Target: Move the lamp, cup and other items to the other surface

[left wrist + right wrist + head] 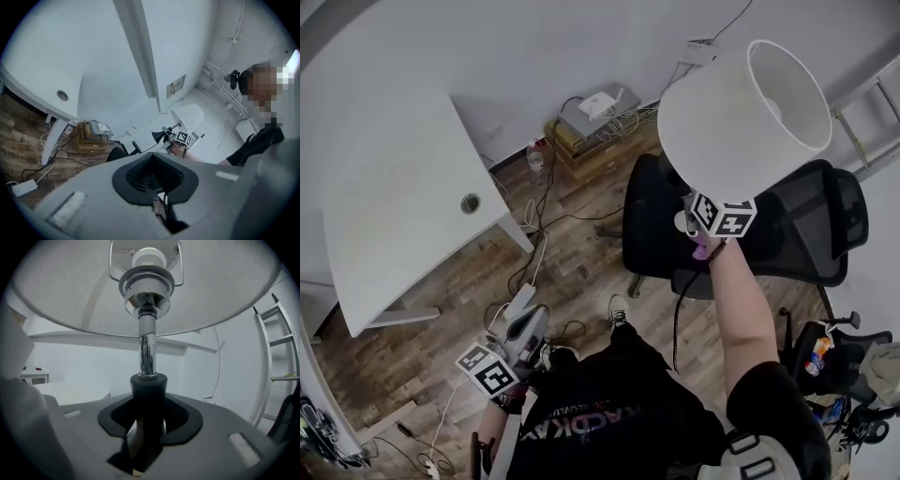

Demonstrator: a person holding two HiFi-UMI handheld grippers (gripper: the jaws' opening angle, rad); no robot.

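Right gripper (pixel 148 397): jaws pinch the lamp (pixel 741 117) stem, shade held high over the chair (pixel 811 225). Left gripper (pixel 154 177): jaws spread, empty, right of the desk (pixel 403 216).

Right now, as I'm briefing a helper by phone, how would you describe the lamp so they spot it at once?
Look over the black office chair on the wood floor: the person's raised right gripper holds the lamp by its stem. Nothing else nearby has a wide white shade on a chrome stem.
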